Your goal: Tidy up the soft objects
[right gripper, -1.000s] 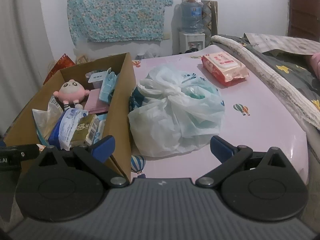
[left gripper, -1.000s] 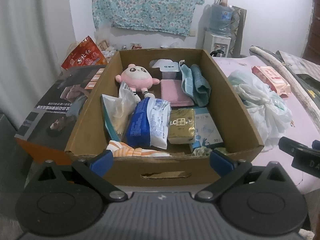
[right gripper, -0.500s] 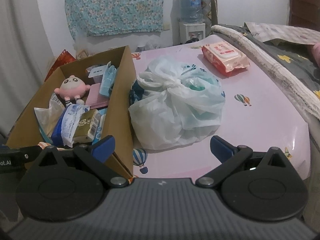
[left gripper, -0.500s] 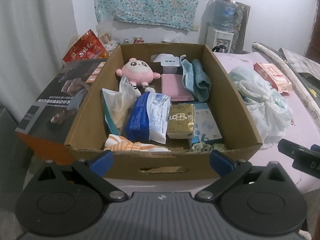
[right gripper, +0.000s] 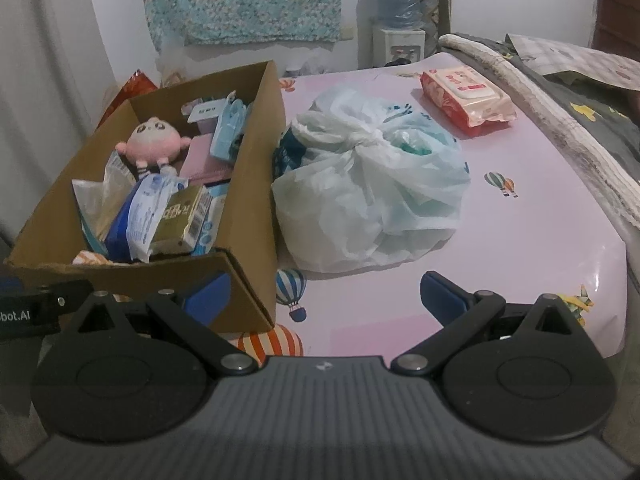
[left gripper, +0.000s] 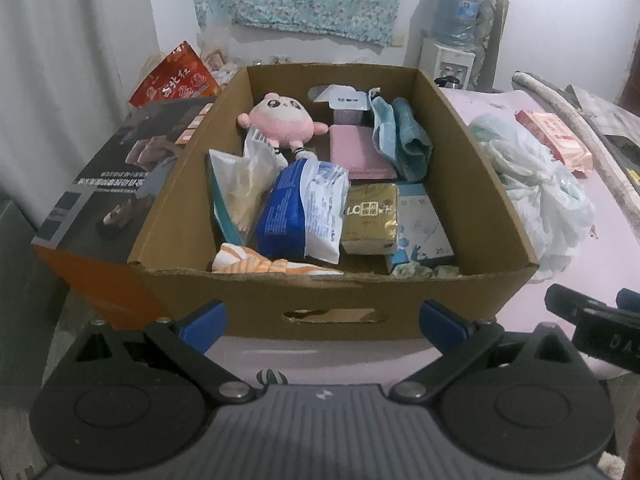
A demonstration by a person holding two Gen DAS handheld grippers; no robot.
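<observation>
A cardboard box [left gripper: 332,300] [right gripper: 256,184] stands at the pink table's left edge. Inside lie a pink plush panda [left gripper: 280,122] [right gripper: 154,140], a blue tissue pack [left gripper: 300,210], a gold pack [left gripper: 370,216], a pink cloth [left gripper: 360,152], a teal towel [left gripper: 404,136] and an orange striped cloth [left gripper: 256,263]. A tied white plastic bag [right gripper: 372,188] [left gripper: 536,184] sits right of the box. A red wet-wipes pack [right gripper: 466,96] lies farther back. My left gripper [left gripper: 322,322] is open and empty in front of the box. My right gripper [right gripper: 326,296] is open and empty before the bag.
A dark printed carton [left gripper: 120,172] stands left of the box, with a red snack bag [left gripper: 176,76] behind it. A water dispenser [right gripper: 400,20] is at the back wall. Rolled bedding [right gripper: 560,92] borders the table's right side.
Both grippers have drawn back and risen slightly, so the box and bag sit farther off and more of the table front shows. Nothing was grasped or moved.
</observation>
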